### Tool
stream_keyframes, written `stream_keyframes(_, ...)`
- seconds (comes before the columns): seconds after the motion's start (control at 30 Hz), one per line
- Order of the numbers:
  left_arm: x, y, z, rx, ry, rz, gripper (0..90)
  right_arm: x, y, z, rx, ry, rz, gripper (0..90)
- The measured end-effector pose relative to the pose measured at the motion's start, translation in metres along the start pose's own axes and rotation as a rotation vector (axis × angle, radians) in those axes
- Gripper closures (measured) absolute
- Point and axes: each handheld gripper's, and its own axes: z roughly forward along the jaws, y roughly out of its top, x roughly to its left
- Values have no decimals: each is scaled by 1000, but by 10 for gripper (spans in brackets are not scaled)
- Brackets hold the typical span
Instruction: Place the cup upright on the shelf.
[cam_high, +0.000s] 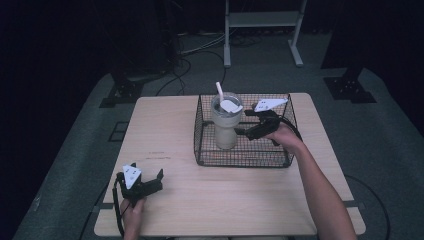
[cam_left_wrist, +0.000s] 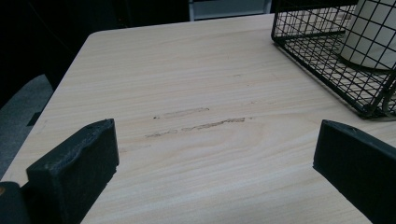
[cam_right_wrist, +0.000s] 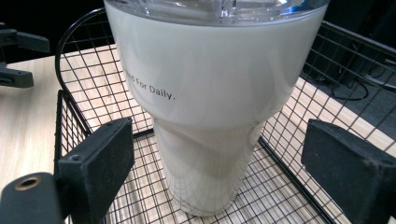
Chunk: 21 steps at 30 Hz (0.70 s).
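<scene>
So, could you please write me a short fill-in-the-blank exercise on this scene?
1. The tumbler stands upright inside the wire ____.
2. The right gripper is beside the tumbler with its fingers ____.
3. The left gripper is open over the bare ____.
4. A ____ sticks up from the tumbler's lid.

Missing words: basket; open; table; straw

Each claw is showing a matte black body with two blocky black jaws. The left claw is carrying a white three-cornered plate with small dark marks on top, and a black cable is looping from its rear beside the person's left hand. The right claw is carrying a similar pale plate, with a black cable arching over the right hand. A brass-coloured screw insert is sitting in its near jaw mount. Both forearms are showing bare, with no sleeves.
</scene>
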Motion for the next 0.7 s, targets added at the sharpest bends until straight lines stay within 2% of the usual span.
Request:
stream_keyframes(0.27,0,0,0,1,1,3,0,4,-5,-10,-23,-5,22,89)
stream_keyframes(0.47,-1,0,0,2,2,5,0,9,0,-18,-40,-11,18,89)
stream_keyframes(0.7,0,0,0,2,1,3,0,14,3,-23,-16,-20,11,88)
